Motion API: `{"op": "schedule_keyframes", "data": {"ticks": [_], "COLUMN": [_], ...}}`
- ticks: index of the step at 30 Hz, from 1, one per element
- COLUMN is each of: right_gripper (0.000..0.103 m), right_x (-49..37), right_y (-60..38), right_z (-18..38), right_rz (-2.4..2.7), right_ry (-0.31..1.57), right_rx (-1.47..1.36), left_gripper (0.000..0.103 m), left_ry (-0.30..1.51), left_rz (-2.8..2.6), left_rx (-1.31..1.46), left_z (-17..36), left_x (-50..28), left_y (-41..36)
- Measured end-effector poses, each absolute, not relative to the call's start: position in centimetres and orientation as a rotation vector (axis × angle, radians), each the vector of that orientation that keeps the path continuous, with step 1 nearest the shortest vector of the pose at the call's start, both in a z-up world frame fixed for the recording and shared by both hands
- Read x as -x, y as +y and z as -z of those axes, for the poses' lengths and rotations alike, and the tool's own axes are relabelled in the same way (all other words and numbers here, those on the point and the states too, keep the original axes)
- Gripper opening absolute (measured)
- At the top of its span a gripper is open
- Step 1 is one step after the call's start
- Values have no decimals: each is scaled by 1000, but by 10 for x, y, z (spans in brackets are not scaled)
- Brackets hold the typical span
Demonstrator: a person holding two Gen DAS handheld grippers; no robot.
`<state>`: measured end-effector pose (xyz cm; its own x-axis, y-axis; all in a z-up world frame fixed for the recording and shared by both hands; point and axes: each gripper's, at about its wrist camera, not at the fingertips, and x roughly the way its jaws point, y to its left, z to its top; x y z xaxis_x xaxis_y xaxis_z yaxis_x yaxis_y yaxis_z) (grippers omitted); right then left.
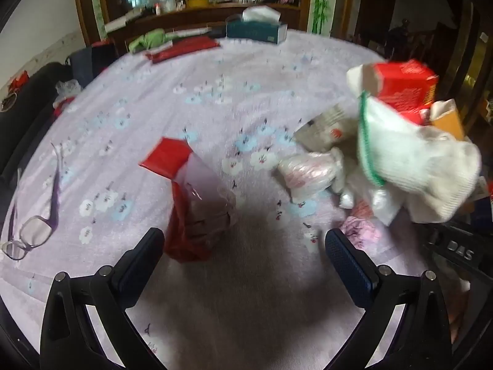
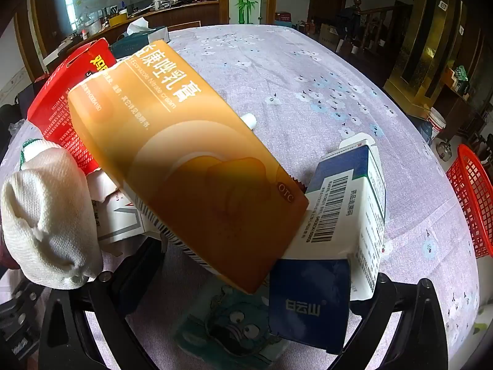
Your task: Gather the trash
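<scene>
Orange carton (image 2: 191, 166) fills the middle of the right wrist view, lying tilted across the right gripper (image 2: 246, 277) together with a blue-and-white box (image 2: 345, 212), a red box (image 2: 61, 108) and a white-grey box (image 2: 120, 219) in one pressed bundle; the fingertips are hidden under the cartons, so whether they clamp the bundle cannot be told. A white knit glove (image 2: 46, 215) on the person's hand presses against the bundle from the left, and a small teal cartoon packet (image 2: 234, 323) lies on the worktop (image 2: 308, 77) beneath. A red mesh basket (image 2: 471, 203) stands beyond the worktop's right edge, cut off by the frame; only this view shows it. From the left wrist view the same glove (image 1: 416, 166), red box (image 1: 403, 83) and a corner of the orange carton (image 1: 446, 120) appear blurred at the right, above a heap of crumpled clear and white wrappers (image 1: 311, 172) on the lilac flowered cloth. The left gripper (image 1: 243, 246) stands with fingers wide apart and nothing between them, just beside a red-and-clear plastic bag (image 1: 194, 197). Purple glasses (image 1: 30, 234) lie at the left edge, and a green tissue box (image 1: 255, 27) sits at the far side.
</scene>
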<state>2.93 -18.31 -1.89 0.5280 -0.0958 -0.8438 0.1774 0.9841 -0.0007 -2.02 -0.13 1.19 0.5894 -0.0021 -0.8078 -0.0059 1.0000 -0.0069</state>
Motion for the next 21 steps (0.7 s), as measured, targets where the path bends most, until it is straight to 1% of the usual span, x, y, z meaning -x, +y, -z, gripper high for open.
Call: {"op": "schedule_keyframes", "data": {"ticks": [2, 6, 10, 16, 21], "right_gripper": [103, 103, 103, 103, 98], "right_x": [-29, -17, 18, 73, 105], "right_y": [-183, -190, -196, -230, -254], "right_z": [19, 12, -3, -38, -58], "right_rz": [143, 0, -132, -239, -206], "right_ry": [1009, 1112, 1097, 996, 855], "right_rx": [-74, -25, -39, -81, -141], "left_gripper": [103, 103, 103, 103, 103], "left_ry": [917, 843, 770, 696, 605], "left_rz": [-11, 8, 35, 62, 50], "left_rx": [3, 22, 36, 36, 15], "left_z": [-19, -37, -50, -58, -69], "left_x": [26, 45, 67, 103, 134], "left_y": [-6, -2, -1, -11, -27]}}
